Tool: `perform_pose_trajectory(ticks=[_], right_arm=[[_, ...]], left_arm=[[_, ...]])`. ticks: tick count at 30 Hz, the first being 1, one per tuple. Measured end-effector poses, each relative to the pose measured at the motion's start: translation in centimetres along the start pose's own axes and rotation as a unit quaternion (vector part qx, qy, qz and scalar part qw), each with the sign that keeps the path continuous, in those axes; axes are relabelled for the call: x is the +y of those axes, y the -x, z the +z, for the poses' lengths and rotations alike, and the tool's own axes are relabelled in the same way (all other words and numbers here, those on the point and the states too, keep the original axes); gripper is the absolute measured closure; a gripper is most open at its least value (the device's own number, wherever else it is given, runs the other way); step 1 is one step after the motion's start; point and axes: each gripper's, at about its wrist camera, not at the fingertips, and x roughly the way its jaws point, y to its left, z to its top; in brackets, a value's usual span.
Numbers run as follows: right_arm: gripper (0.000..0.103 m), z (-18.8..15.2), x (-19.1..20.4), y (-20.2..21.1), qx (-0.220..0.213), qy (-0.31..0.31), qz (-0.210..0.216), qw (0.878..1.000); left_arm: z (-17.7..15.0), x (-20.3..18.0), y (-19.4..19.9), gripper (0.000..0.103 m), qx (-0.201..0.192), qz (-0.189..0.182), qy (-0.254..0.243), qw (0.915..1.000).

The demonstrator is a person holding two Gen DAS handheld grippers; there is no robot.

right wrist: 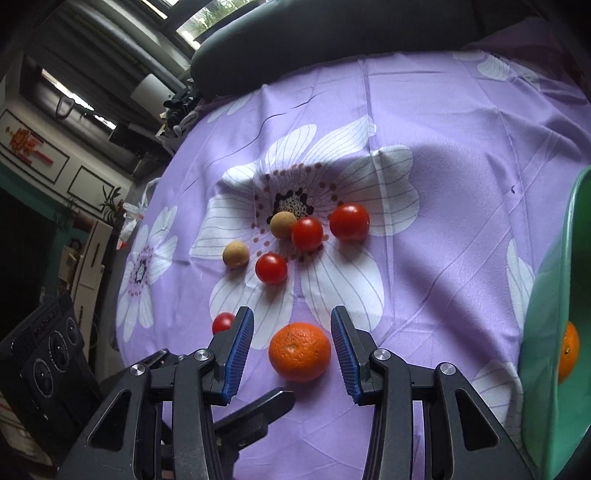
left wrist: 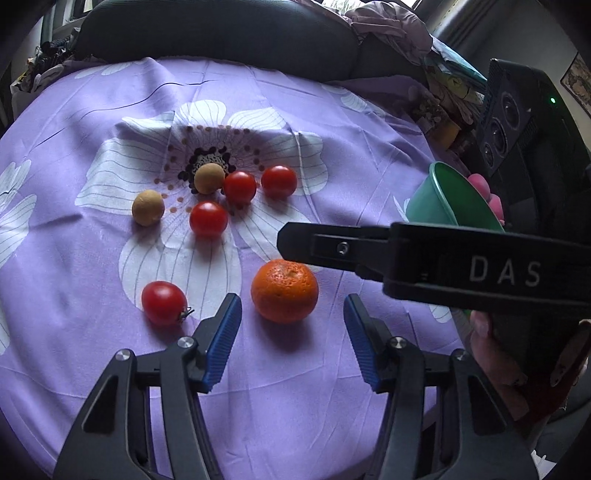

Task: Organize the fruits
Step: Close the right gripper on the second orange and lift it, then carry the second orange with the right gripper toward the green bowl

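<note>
An orange mandarin (left wrist: 284,291) lies on the purple flowered cloth (left wrist: 92,110), just ahead of my open left gripper (left wrist: 292,314). In the right wrist view the mandarin (right wrist: 299,351) sits between the open blue pads of my right gripper (right wrist: 292,328), not pinched. Several red cherry tomatoes (left wrist: 208,219) and two tan round fruits (left wrist: 148,207) lie beyond it; one tomato (left wrist: 164,302) lies left of the left gripper. A green bowl (right wrist: 554,332) at the right edge holds another orange fruit (right wrist: 569,350). The right gripper's black body (left wrist: 461,266) crosses the left wrist view.
A dark padded chair back (left wrist: 221,29) rises behind the table. A black speaker-like device (left wrist: 517,122) stands at the right of the left wrist view, with crumpled fabric (left wrist: 391,26) behind it. The cloth drops off at the table's left edge (right wrist: 147,229).
</note>
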Motion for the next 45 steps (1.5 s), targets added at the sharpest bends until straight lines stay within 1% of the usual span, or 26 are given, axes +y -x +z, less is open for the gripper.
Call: perform_pose_trajectory(ticks=[4,7,9,10,14,17,22,28,35,41,45], right_arm=[[0.059,-0.3,-0.6,-1.2,0.02,-0.018,0.026,0.999],[0.059,-0.5,-0.7,-1.8,0.034,-0.024,0.048,0.998],[0.059,-0.6,-0.7,-2.1,0.035,-0.024,0.042,0.998],[0.059,-0.6,-0.7,-2.3,0.036,-0.024,0.038,0.998],[0.059,-0.7,-0.8,-2.8,0.043,-0.027,0.038,0.998],[0.059,-0.8,-1.1,-3.2,0.05,-0.032,0.04,0.997],[0.06,-0.9,-0.8,-2.8,0.039,-0.019,0.032,0.999],[0.06,-1.0,0.7,0.5,-0.01,0.018,0.015,1.0],[0.06,-1.0,1.2,5.7,-0.086,0.038,-0.009,0.996],[0.06,-0.8,0.1,9.9,-0.143,0.027,-0.028,0.989],[0.06,-1.0,-1.6,12.6,-0.177,0.01,-0.038,0.983]], left_arm=[[0.0,0.4,-0.7,0.046,0.006,0.01,0.009,0.9999],[0.0,0.7,-1.2,0.048,0.013,0.009,0.018,0.9997],[-0.1,0.7,-1.6,0.051,0.018,0.011,0.021,0.9996],[0.0,0.7,-1.5,0.052,0.012,0.012,0.019,0.9997],[0.2,0.6,-2.0,0.06,0.008,0.016,0.02,0.9997],[0.2,0.6,-2.1,0.059,0.003,0.02,0.018,0.9996],[0.3,0.2,-1.7,0.06,-0.01,0.025,0.011,0.9996],[1.3,-1.9,1.0,0.06,-0.05,0.012,-0.012,0.9986],[2.8,-5.7,3.0,0.06,-0.087,-0.008,-0.053,0.9948],[4.1,-9.8,3.4,0.06,-0.106,-0.027,-0.1,0.9889],[4.8,-12.5,2.8,0.06,-0.109,-0.044,-0.128,0.9848]])
